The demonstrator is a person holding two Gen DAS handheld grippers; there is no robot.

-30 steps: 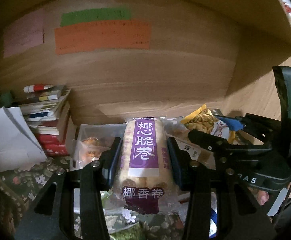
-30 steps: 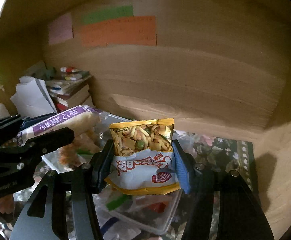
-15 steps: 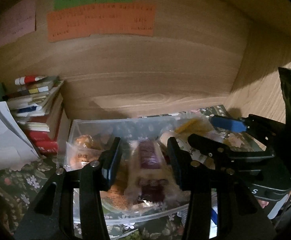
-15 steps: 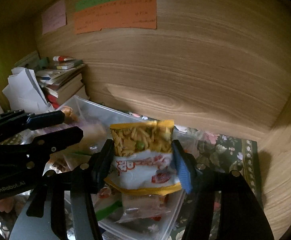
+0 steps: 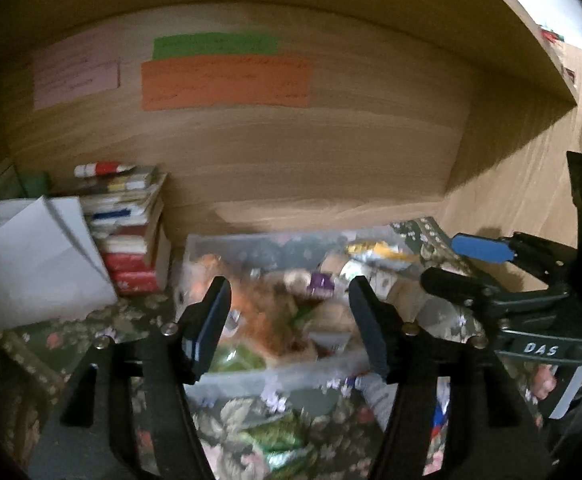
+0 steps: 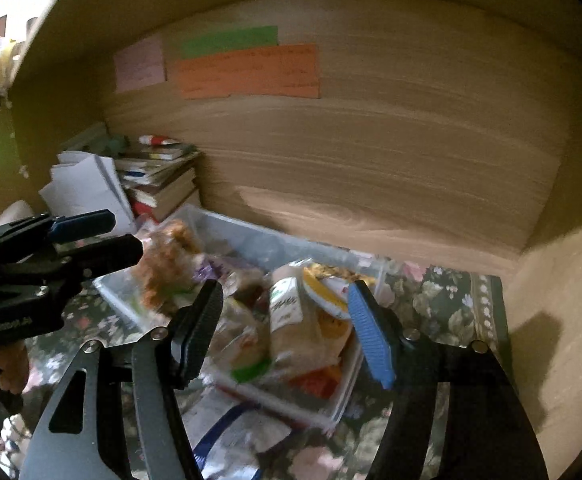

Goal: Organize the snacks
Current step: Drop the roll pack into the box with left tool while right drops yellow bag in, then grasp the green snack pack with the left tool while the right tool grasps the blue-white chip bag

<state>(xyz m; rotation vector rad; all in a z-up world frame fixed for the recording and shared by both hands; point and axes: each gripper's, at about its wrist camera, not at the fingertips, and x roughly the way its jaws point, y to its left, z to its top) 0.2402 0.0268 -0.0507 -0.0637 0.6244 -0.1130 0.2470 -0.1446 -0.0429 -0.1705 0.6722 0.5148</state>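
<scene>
Now both grippers hang over the snack bin, jaws opening with nothing between them.

Left gripper [image 5: 289, 320] and right gripper [image 6: 285, 330] stand apart, empty, above the clear plastic bin [image 6: 251, 236] on the floral-clothed counter [image 6: 451, 300]. Blurred snack packets [image 6: 291, 320] lie heaped inside it, an orange-brown bag [image 5: 259, 320] at its left. Beyond, a book stack [image 5: 131, 232] sits against the wooden wall, under coloured notes [image 5: 227, 82].
</scene>
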